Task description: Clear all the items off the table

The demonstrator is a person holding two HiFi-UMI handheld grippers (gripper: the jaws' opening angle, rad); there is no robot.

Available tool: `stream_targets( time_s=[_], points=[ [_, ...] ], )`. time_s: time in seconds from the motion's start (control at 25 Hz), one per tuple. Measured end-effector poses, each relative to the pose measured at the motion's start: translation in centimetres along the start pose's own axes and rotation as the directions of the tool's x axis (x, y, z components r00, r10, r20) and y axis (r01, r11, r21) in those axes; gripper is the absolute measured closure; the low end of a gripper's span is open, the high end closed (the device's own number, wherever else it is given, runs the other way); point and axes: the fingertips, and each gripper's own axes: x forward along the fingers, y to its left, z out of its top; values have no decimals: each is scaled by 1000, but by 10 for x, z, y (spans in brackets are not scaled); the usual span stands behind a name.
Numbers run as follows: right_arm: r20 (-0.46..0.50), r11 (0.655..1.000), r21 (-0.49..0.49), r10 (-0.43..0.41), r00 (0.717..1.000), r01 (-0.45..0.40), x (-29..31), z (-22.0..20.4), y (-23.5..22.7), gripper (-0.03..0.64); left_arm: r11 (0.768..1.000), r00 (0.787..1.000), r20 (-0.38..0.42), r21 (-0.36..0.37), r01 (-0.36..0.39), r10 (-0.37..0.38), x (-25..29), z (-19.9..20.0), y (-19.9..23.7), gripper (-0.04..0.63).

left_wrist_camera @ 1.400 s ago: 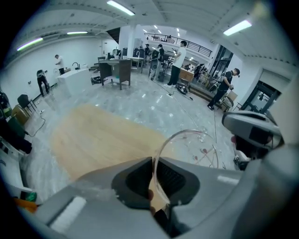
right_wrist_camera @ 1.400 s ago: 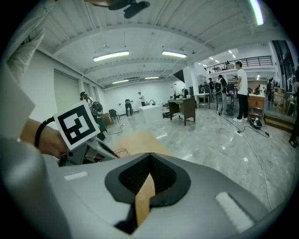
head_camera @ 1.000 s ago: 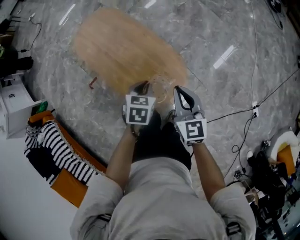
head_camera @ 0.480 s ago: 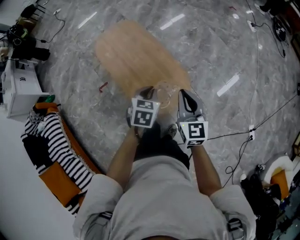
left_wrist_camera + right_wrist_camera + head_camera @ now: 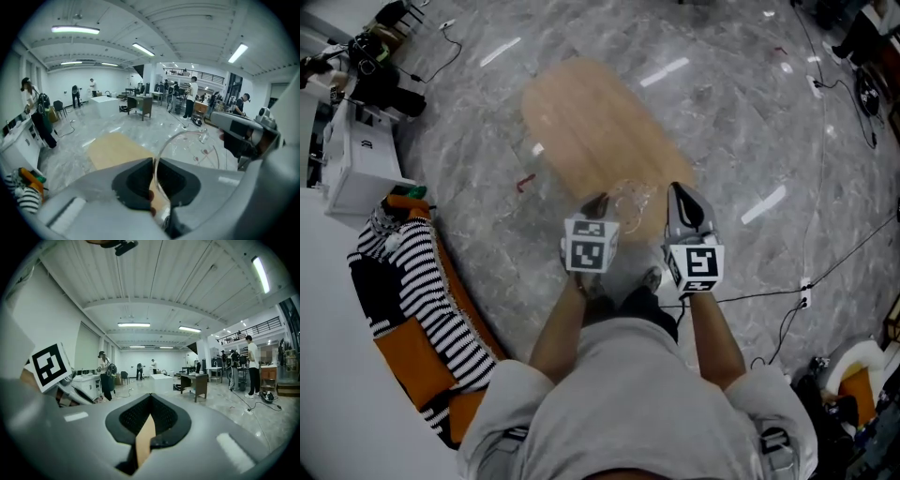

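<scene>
Clear cup [image 5: 185, 145], maybe glass, rim pinched by left gripper [image 5: 153, 164].

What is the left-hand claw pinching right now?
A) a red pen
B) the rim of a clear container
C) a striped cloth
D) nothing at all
B: in the left gripper view, the left gripper has its jaws closed on the thin curved rim of the clear container.

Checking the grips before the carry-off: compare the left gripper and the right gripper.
The left gripper is shut on the rim of a clear cup; the right gripper is shut on nothing. The left gripper points lower, at the wooden table; the right gripper points higher, above it. Both are at the table's near end.
</scene>
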Motion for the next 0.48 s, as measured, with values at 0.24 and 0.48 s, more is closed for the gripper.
stream_targets(
  time_s=[0.24,0.48],
  points=[
    [-6,1000,-19,-20,1000,20,3,12,41,611,1000,999,33,-2,0,0,-38,-8,32,552],
    [-5,998,-59,-11,1000,11,6,20,107,611,1000,997,80,-26,8,-6,-74,-12,81,552]
  ],
)
